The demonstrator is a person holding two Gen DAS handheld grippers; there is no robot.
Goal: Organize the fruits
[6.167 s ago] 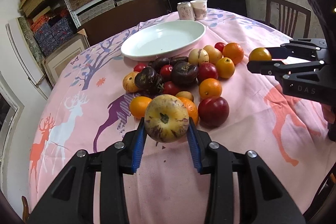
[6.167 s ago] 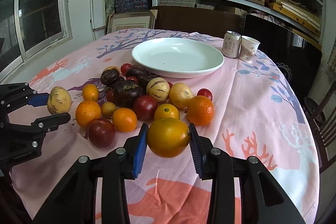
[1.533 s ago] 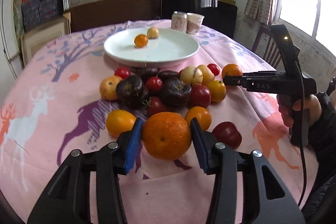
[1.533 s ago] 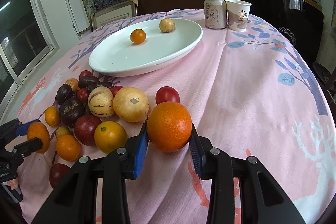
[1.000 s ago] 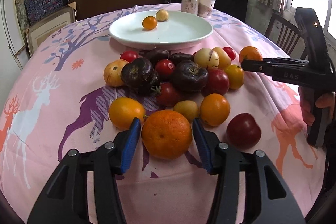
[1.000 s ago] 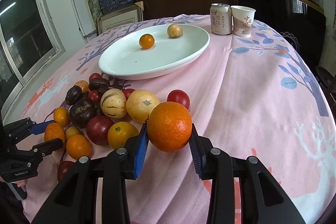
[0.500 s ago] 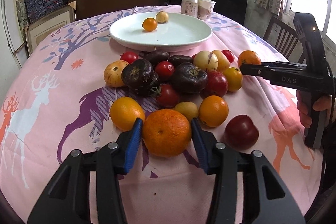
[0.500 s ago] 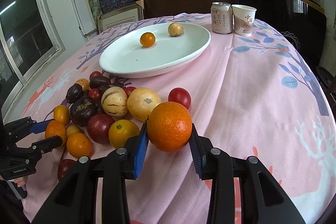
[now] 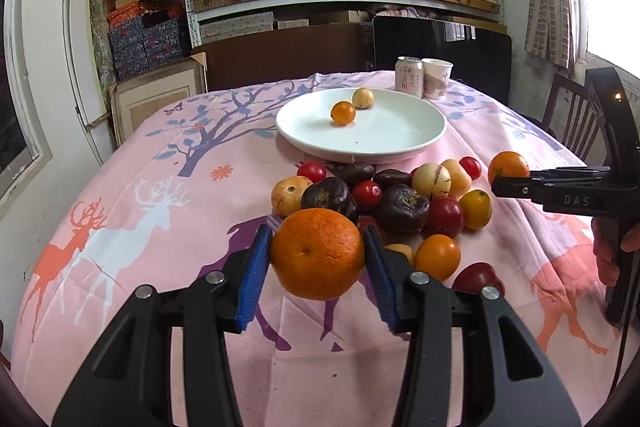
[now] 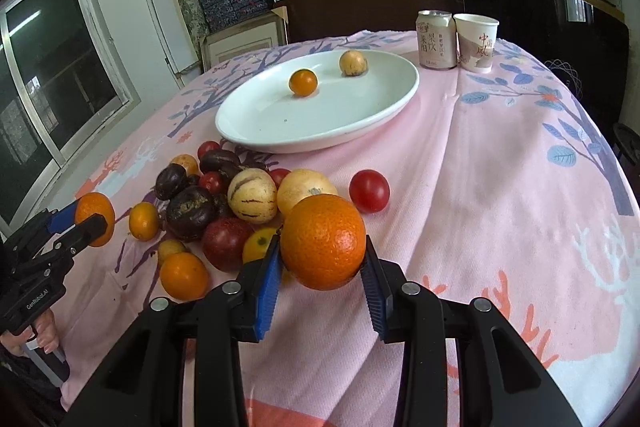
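A: What is being held by the left tongs point(image 9: 318, 255)?

B: A large orange point(image 9: 318, 253) is being gripped between the blue pads point(image 9: 253, 277), at the lower centre of the left wrist frame, and it is being kept off the pink cloth of the surface point(image 9: 140, 219). The tongs are being closed only as far as the fruit's width allows.

A: And the right tongs point(image 10: 322, 253)?

B: A second orange point(image 10: 323, 241) is being clamped the same way, at the lower centre of the right wrist frame. In the left wrist frame it is being seen at the right edge, at the tongs' tip.

A: Where is the rest of the fruit being kept?

B: A heap of fruit point(image 9: 404, 203) is being left on the surface, in the middle of the left wrist frame, just below the white plate point(image 9: 400, 143). Two pieces are being carried by the plate: a small orange fruit point(image 10: 303, 82) and a tan fruit point(image 10: 352, 63), near each other but apart, toward its upper edge.

A: Is anything else being shown?

B: A drink can point(image 10: 436, 39) and a paper cup point(image 10: 478, 43) are being shown side by side above the plate, at the upper right of the right wrist frame.
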